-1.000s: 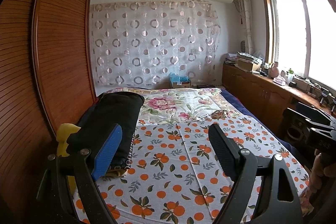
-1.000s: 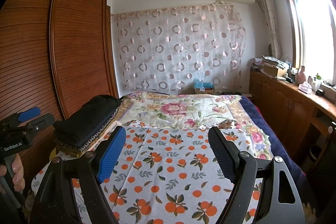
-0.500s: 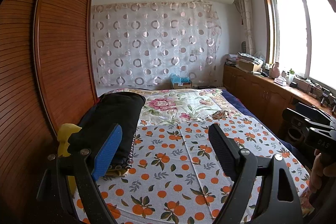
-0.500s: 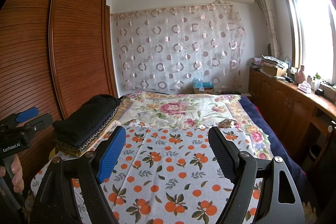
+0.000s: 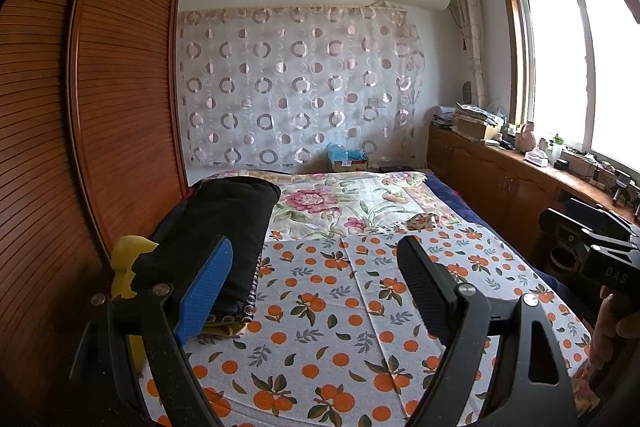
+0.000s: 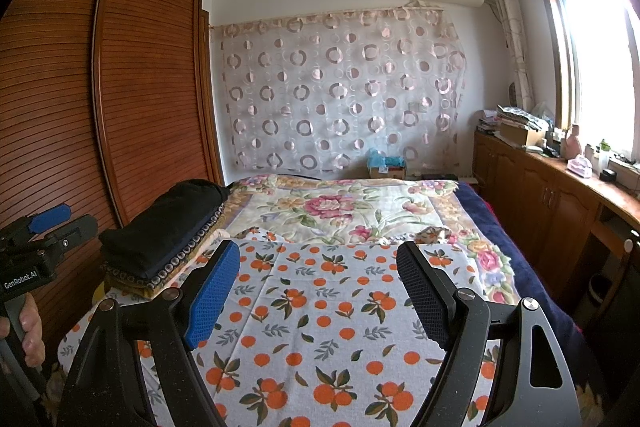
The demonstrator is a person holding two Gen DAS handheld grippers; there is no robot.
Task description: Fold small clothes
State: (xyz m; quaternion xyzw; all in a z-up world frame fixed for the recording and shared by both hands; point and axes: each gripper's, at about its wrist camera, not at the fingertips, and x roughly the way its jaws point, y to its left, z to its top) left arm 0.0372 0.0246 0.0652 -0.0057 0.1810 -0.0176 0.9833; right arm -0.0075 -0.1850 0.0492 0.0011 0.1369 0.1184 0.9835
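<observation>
- The left gripper (image 5: 316, 279) stands with its jaws wide apart and nothing between them; the right gripper (image 6: 318, 283) is the same, spread wide and empty above the bed.
- The task's thing, as I judge it, is the orange-print cloth (image 6: 320, 315), lying flat across the near part of the bed, on top of the floral bedspread (image 6: 340, 207). Whether it is a garment or only a work sheet I cannot tell.
- It looks light, thin and soft, with faint crease lines running down it; I expect it to drape and sag when lifted, not hold a shape.
- Best hold, in my judgement: pinch a near corner or edge with each gripper, so the fabric hangs evenly and folds along an existing crease.
- A stack of dark folded clothes (image 5: 216, 227) sits at the left edge of the bed beside the wooden wardrobe (image 5: 120, 107); it looks thicker and heavier.
- Writing: "GenRobot.AI" reads on the left gripper's body in the right wrist view; "DAS" shows on the right gripper's body in the left wrist view.
</observation>
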